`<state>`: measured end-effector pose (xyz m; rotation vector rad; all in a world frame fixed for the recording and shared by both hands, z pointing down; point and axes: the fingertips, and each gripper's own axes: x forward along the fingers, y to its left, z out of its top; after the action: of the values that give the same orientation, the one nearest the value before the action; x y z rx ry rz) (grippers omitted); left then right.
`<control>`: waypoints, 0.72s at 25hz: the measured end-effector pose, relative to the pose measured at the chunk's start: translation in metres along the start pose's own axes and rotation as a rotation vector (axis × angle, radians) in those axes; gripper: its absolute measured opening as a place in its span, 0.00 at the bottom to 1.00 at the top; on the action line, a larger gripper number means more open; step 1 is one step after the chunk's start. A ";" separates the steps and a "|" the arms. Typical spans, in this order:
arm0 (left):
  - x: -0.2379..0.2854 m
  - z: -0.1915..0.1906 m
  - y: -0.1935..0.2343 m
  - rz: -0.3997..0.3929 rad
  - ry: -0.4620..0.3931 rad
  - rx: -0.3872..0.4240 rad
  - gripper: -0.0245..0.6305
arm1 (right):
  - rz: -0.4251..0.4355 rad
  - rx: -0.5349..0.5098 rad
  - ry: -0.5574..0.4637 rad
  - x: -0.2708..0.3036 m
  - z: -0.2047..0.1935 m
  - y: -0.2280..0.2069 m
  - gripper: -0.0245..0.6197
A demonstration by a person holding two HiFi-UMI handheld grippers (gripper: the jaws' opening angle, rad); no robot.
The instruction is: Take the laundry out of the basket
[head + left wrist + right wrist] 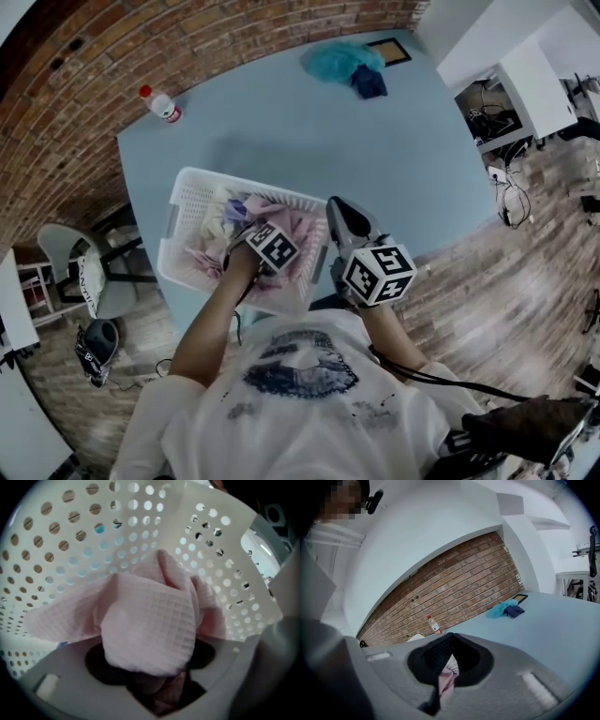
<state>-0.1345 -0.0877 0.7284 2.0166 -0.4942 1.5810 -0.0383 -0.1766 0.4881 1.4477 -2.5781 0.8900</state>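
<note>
White basket (pixel 187 202), pink cloth (pixel 150 625) inside, perhaps other laundry (pixel 217 223)

Soft even light, faint shadow on the table (pixel 281 122) by the basket (pixel 192 187), strong fisheye bend and dark vignette at frame edges, backlit glare through basket holes in left gripper view, close cloth (pixel 150 620) slightly soft.

The right gripper (pixel 450 638) had its jaw tips together, with a sliver of pink cloth (pixel 446 681) in the slit at 6 o'clock. On the pale blue table (pixel 553 634), a bottle (pixel 435 625) stood at 11 o'clock. A turquoise cloth (pixel 500 610) touched a dark blue cloth (pixel 514 611) at 2 o'clock.
</note>
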 end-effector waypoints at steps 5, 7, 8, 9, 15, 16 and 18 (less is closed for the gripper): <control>-0.011 0.004 0.002 0.021 -0.029 -0.037 0.45 | -0.011 0.008 -0.010 -0.006 0.002 -0.005 0.04; -0.016 0.006 0.003 0.016 -0.048 -0.055 0.42 | -0.012 0.015 -0.010 -0.007 0.003 -0.006 0.04; -0.019 0.007 0.004 0.011 -0.060 -0.064 0.40 | -0.012 0.017 -0.010 -0.008 0.003 -0.006 0.04; -0.021 0.008 0.004 0.008 -0.072 -0.073 0.38 | -0.011 0.018 -0.011 -0.009 0.003 -0.006 0.03; -0.042 0.011 0.012 0.027 -0.130 -0.113 0.33 | -0.008 0.028 -0.009 -0.012 0.002 -0.007 0.04; -0.051 0.013 0.018 0.054 -0.143 -0.114 0.33 | -0.009 0.030 -0.009 -0.012 0.002 -0.007 0.04; -0.064 0.014 0.026 0.080 -0.166 -0.126 0.33 | -0.009 0.031 -0.009 -0.013 0.003 -0.006 0.04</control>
<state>-0.1545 -0.1196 0.6688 2.0633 -0.7280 1.3967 -0.0252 -0.1706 0.4839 1.4733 -2.5735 0.9282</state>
